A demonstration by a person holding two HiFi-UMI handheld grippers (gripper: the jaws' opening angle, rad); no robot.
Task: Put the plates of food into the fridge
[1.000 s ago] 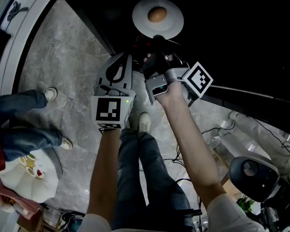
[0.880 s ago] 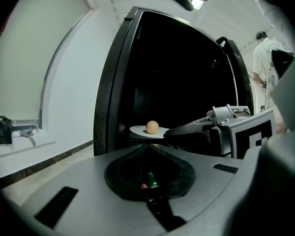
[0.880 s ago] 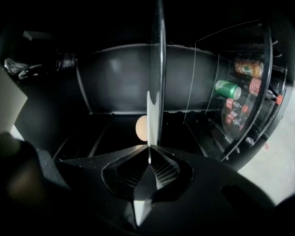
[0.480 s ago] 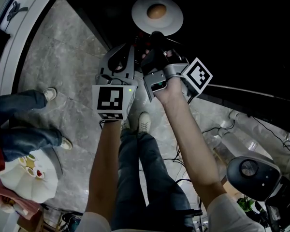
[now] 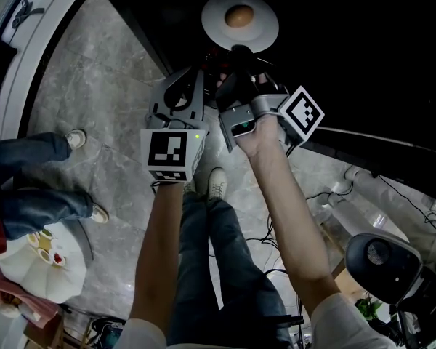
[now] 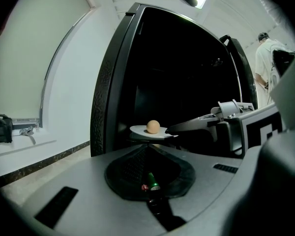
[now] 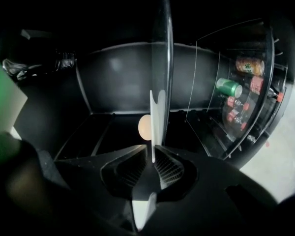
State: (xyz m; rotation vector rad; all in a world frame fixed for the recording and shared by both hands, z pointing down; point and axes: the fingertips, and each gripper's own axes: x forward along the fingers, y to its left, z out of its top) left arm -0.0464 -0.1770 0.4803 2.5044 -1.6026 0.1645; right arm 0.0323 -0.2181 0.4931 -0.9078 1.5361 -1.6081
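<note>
We find the right hand-held gripper (image 5: 236, 53) clamped on the near rim of a white plate (image 5: 218, 29), upper centre of the head view. In its own view the plate (image 7: 157, 107) stands edge-on between the narrow jaws. One round tan food item (image 5: 239, 15) rests on the plate, which is held level against the dark opening of the fridge (image 6: 187, 82). The left hand-held gripper (image 6: 147, 146) has its jaws together with nothing between them, tips just below the plate. Cans (image 7: 229, 87) sit in the fridge door shelves at right.
</note>
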